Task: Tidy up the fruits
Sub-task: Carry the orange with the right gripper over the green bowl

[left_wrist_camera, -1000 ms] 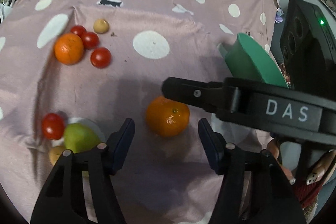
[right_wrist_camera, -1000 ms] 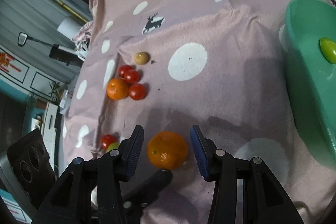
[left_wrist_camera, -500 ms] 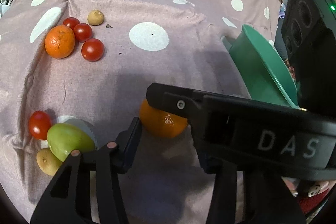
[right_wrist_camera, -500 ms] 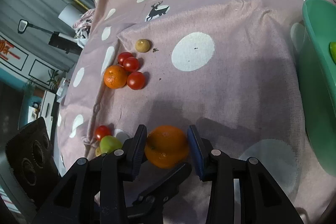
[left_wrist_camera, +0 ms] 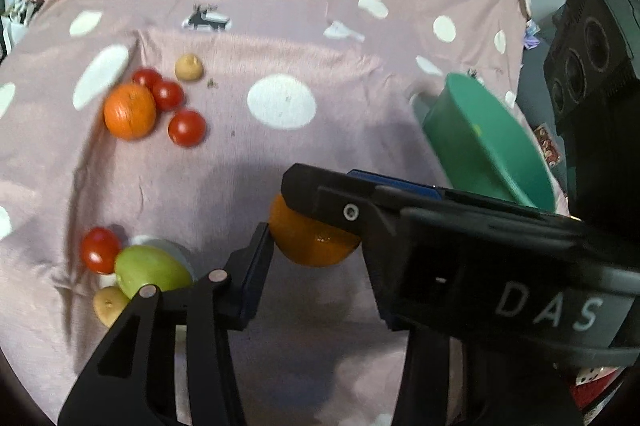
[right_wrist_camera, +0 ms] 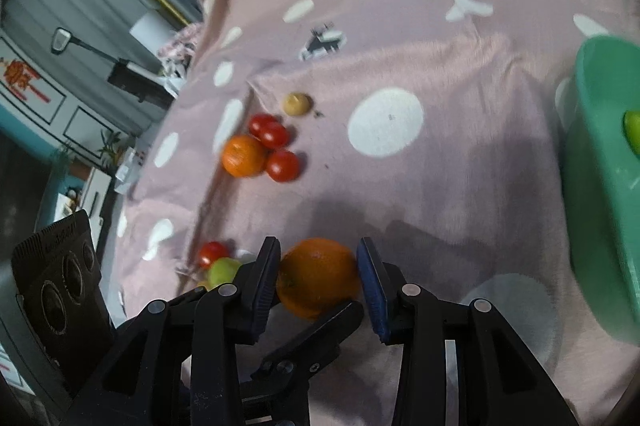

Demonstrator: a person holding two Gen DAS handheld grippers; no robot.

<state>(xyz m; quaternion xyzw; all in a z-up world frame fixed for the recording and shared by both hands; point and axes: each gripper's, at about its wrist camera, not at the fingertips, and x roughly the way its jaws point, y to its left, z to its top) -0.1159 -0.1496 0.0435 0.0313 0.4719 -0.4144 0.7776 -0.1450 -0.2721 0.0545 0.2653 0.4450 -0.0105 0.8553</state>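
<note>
An orange (right_wrist_camera: 318, 276) sits between the pads of my right gripper (right_wrist_camera: 320, 278), which is shut on it. In the left wrist view the same orange (left_wrist_camera: 312, 242) lies partly under the right gripper's finger. My left gripper (left_wrist_camera: 316, 250) is around the orange too; its left pad touches the orange, and its right finger is hidden behind the right gripper. A green bowl (left_wrist_camera: 480, 146) stands to the right and holds a small green fruit (right_wrist_camera: 632, 130).
A second orange (left_wrist_camera: 129, 111), three red tomatoes (left_wrist_camera: 186, 127) and a small tan fruit (left_wrist_camera: 189, 67) lie at far left on the pink dotted cloth (left_wrist_camera: 280, 46). A tomato (left_wrist_camera: 98, 250), a green fruit (left_wrist_camera: 150, 272) and a tan fruit (left_wrist_camera: 109, 305) lie near left.
My right gripper has closed from open onto the orange. My left gripper has moved forward so its left pad now touches the orange. The right gripper now covers more of the left wrist view.
</note>
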